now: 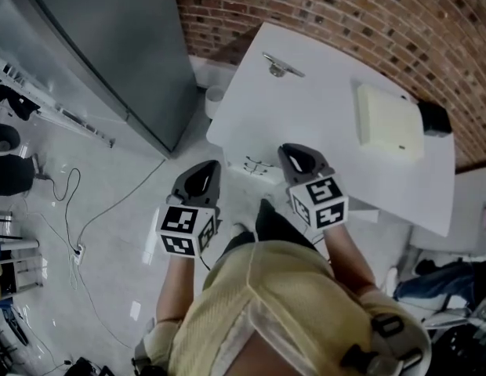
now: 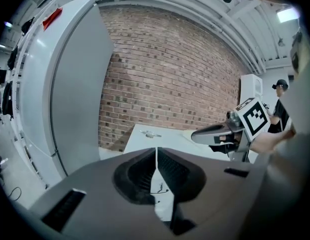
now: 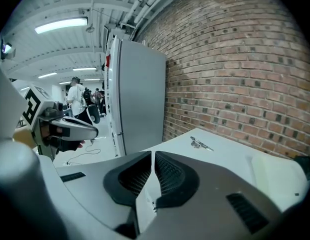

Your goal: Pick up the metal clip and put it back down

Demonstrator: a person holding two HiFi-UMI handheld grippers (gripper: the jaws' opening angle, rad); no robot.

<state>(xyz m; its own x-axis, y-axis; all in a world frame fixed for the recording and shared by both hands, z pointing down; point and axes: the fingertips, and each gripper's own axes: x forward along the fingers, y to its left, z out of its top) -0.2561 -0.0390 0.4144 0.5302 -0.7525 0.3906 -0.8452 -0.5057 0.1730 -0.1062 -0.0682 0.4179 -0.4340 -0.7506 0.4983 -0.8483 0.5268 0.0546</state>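
Note:
The metal clip [image 1: 281, 66] lies on the far left part of the white table [image 1: 321, 108], well beyond both grippers. It also shows small in the left gripper view [image 2: 150, 133] and in the right gripper view [image 3: 200, 143]. My left gripper [image 1: 205, 168] hangs just off the table's near left edge, over the floor, shut with nothing in it. My right gripper [image 1: 296, 152] is over the table's near edge, also shut and empty. Each gripper appears in the other's view: the right gripper [image 2: 215, 134] and the left gripper [image 3: 65, 129].
A cream flat box [image 1: 389, 121] lies on the table's right side with a black object [image 1: 435, 117] beside it. A tall grey cabinet [image 1: 110, 45] stands left of the table, a brick wall [image 1: 368, 14] behind. Cables [image 1: 70, 210] trail on the floor.

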